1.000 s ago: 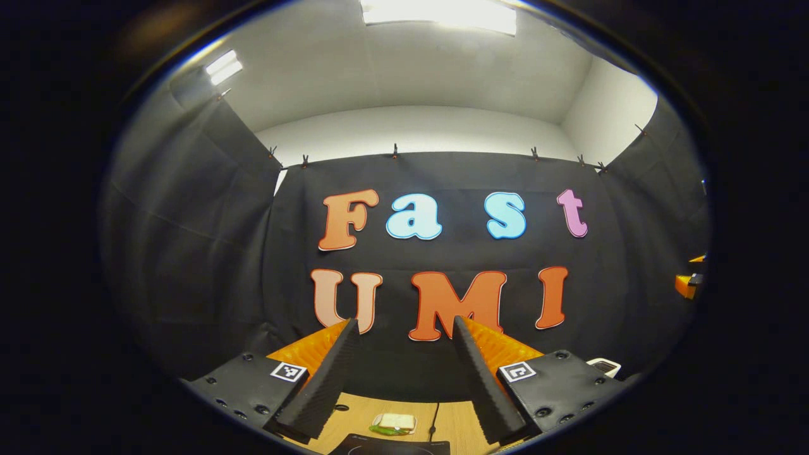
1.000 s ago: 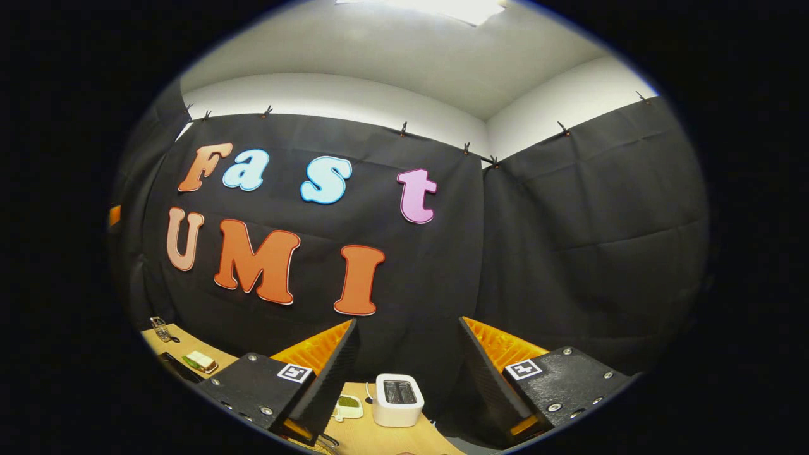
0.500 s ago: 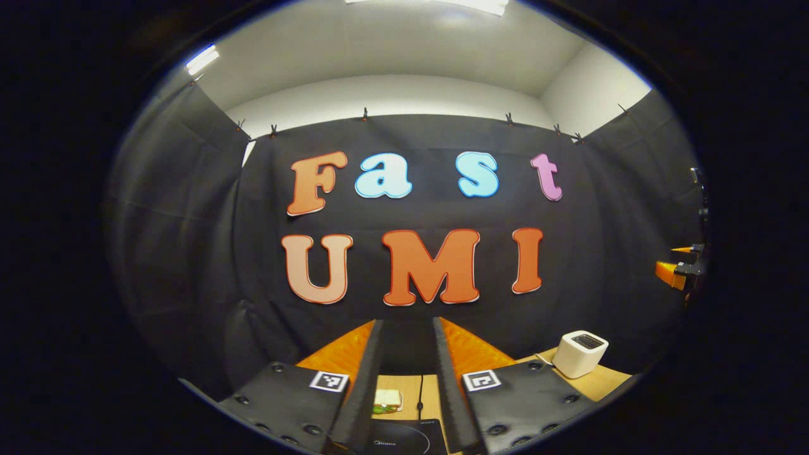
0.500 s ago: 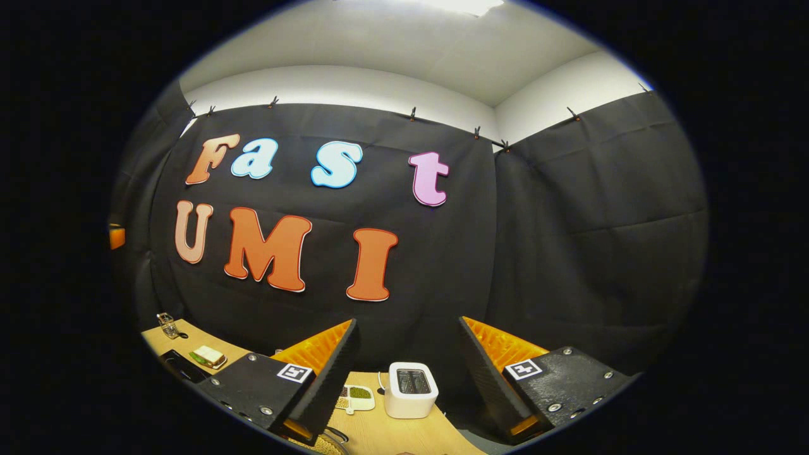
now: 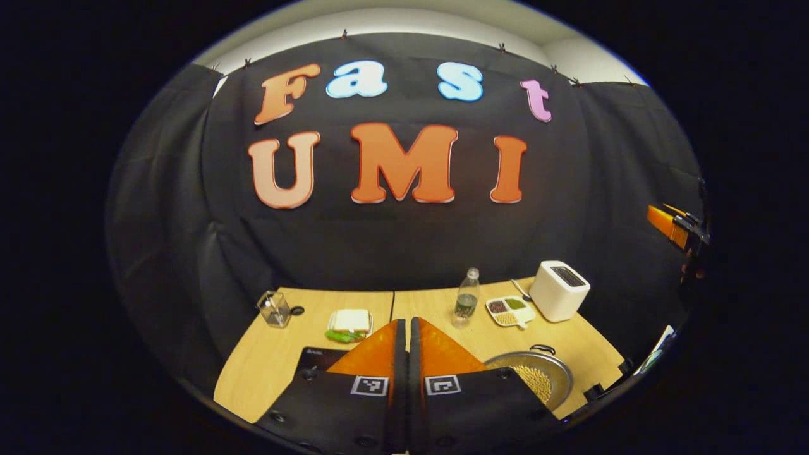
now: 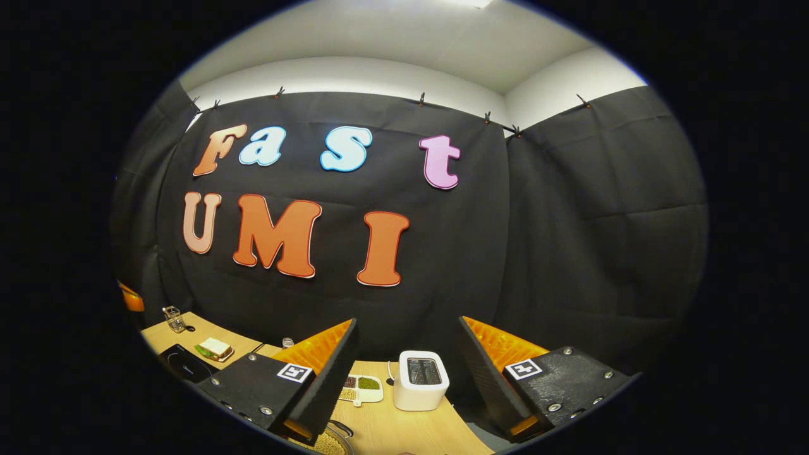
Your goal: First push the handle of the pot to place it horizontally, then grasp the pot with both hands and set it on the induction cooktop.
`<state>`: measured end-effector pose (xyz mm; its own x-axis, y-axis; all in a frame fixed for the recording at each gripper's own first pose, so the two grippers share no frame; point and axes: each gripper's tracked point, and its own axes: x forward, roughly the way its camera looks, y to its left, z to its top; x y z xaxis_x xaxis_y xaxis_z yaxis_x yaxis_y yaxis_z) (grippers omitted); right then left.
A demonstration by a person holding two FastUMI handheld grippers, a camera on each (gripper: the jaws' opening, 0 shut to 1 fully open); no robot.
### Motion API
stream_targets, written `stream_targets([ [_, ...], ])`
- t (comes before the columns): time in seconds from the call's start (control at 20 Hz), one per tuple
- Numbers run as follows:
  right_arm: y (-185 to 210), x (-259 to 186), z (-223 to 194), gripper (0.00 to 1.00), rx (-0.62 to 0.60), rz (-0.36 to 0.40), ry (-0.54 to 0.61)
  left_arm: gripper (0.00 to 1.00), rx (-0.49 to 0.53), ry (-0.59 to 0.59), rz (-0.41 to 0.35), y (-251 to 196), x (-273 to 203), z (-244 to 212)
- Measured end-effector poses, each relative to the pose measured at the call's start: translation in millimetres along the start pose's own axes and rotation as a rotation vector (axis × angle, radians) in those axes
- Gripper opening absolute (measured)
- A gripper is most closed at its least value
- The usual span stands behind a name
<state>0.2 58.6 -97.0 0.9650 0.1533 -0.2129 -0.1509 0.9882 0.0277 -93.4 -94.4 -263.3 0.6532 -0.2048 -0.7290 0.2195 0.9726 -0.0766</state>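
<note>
Pot [image 5: 531,378] sits on table [image 5: 265,360], right of cooktop [image 5: 316,361], untouched. Left gripper [image 5: 404,325] has gone from open to fully closed, empty, tilted down — we're likely prepping handle push. Right gripper [image 6: 407,325] stays wide open, empty, up high.

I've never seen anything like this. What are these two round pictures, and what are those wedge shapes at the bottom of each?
Each picture comes from a small camera riding on a hand-held claw; a person holds one in each hand. The wedges are that claw's own two fingers. In the left gripper view, the left claw is closed, holding nothing. In the right gripper view, the right claw is open and empty.

On the wooden table lie a round metal pot of beans, a black induction cooktop, a sandwich, a clear plastic bottle, a white divided dish, a white toaster and a small glass jar.
</note>
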Motion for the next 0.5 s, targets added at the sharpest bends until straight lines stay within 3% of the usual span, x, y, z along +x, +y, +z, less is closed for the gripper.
stream_targets([
  [0.05,0,1,-4,1.00,0.000,0.008,0.009,0.07,-0.016,0.049,-0.005,-6,4,-18],
  [0.35,-2,9,-25,0.96,0.000,0.058,0.060,0.05,-0.116,0.350,-0.013,-46,11,-121],
  [0.45,-6,10,-33,0.95,0.002,0.072,0.078,0.10,-0.162,0.446,-0.005,-60,8,-153],
  [0.5,-7,11,-36,0.95,0.003,0.080,0.086,0.08,-0.184,0.491,0.004,-65,6,-170],
])
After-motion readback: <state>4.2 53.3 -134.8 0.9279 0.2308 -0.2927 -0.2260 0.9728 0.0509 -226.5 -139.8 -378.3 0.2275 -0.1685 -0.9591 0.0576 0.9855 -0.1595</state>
